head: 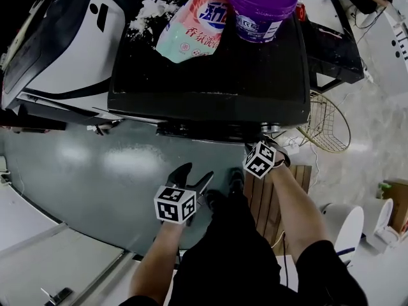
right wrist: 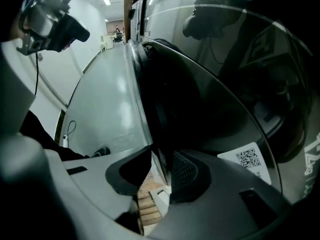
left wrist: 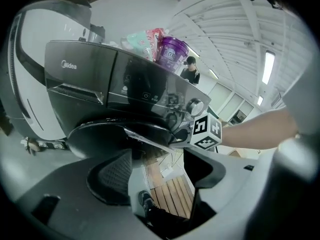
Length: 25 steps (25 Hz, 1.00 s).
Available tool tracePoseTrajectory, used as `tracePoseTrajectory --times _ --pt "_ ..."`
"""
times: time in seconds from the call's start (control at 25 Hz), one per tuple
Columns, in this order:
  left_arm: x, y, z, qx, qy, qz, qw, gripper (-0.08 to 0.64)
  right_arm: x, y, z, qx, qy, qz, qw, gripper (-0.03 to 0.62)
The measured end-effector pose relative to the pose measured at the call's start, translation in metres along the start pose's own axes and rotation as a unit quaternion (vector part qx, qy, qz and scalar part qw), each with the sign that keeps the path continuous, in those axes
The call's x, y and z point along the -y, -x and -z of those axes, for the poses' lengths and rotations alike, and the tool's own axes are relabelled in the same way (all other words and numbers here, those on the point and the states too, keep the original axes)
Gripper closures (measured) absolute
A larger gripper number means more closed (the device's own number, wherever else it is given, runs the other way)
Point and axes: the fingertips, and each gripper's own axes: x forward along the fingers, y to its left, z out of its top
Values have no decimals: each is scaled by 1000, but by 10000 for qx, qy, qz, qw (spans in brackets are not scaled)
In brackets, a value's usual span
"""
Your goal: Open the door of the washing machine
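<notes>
Glass door (right wrist: 200, 99), just one, sits in right gripper (right wrist: 161, 171).

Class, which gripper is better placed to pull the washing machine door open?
Right: the right gripper has the door edge between its jaws. The left gripper is open, clear of it.

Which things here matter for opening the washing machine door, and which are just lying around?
Job: dark round glass washer door; right gripper pinching its edge.
Lying about: pink-and-teal detergent bag, purple plastic tub, spilled white powder, round wire basket.
</notes>
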Motion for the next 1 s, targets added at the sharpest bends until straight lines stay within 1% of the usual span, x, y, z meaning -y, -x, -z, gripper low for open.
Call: tracePoseTrajectory --times 0.04,0.08,0.16,0.2,0.24,0.32,0.44,0.56,0.72,0.8,0.92,1.0 --pt "-3 4 3 11 42 -43 10000 222 -7 2 2 -10 -34 -129 9999 477" --pt "-7 8 7 29 100 -99 9999 222 -21 5 6 34 -85 -344 9994 480" --pt "-14 15 12 76 244 -215 9994 230 -66 13 15 280 -130 -759 9966 492" --pt "-15 19 15 95 302 -247 9992 232 -89 15 19 385 -123 -821 9958 488" --pt "-14 22 18 114 338 -256 9990 233 -107 18 22 437 -138 -799 9958 482" --pt "-8 26 23 145 370 -247 9989 235 -124 20 24 429 -350 -704 9960 483" --pt "-3 37 30 182 379 -246 9988 236 -136 22 22 355 -945 -699 9924 482" --pt "0 49 30 247 334 -253 9988 236 -147 30 19 437 -1380 -862 9857 473" --pt "-2 70 24 444 374 -279 9979 238 -150 59 14 787 -1702 -1047 9767 412" --pt "-1 83 18 597 463 -269 9968 238 -146 76 19 908 -1886 -1101 9716 407" --pt "2 103 8 878 610 -232 9940 241 -133 104 25 1020 -2038 -946 9691 408" --pt "5 116 0 1041 632 -222 9923 242 -119 126 20 1229 -2147 -803 9656 412"
